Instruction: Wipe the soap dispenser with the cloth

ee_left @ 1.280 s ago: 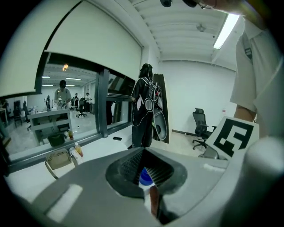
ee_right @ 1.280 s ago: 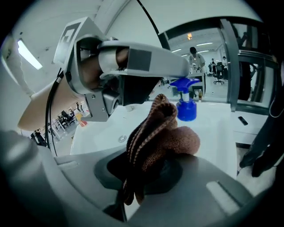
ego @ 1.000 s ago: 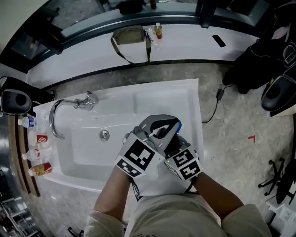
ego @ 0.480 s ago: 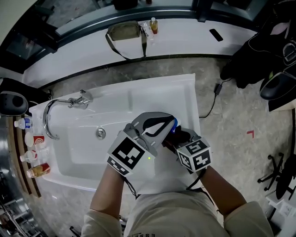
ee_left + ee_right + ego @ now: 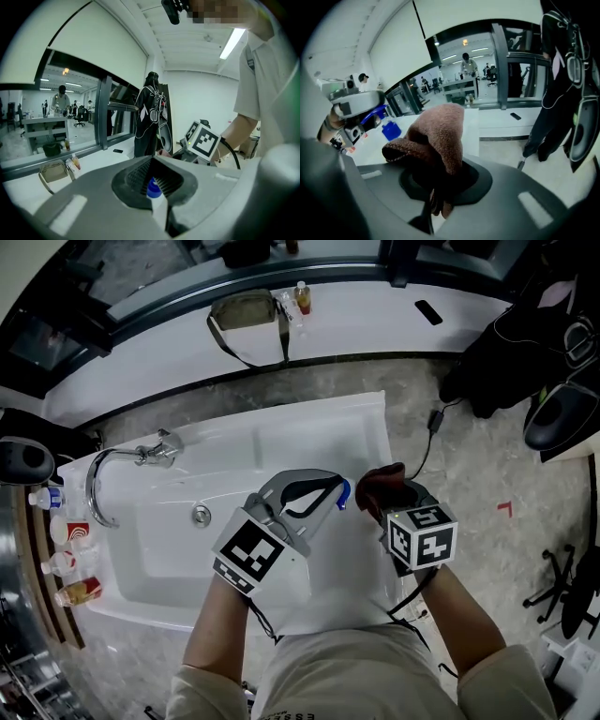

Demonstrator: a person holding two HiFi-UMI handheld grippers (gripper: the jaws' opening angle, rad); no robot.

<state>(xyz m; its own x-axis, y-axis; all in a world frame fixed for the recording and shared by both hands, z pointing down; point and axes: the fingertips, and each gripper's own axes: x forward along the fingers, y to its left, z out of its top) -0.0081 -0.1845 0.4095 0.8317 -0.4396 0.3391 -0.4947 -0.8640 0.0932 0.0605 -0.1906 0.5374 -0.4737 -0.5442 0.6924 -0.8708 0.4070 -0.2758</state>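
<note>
Left gripper view: left claw [image 5: 154,199] clamped on soap dispenser [image 5: 153,186] | right claw [image 5: 439,190] clenching cloth [image 5: 440,136]

White sink [image 5: 309,427] at centre. Faucet [image 5: 141,455] at 10 o'clock, drain [image 5: 200,515] just below it. Bottles [image 5: 67,563] at 9 o'clock. Ledge [image 5: 356,324] at 12 o'clock with olive bag [image 5: 244,310] and phone [image 5: 428,312]. Black jacket [image 5: 506,343] at 2 o'clock.

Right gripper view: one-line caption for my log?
Right claw shut on a brown cloth, blue-capped dispenser beside it at left.
</note>
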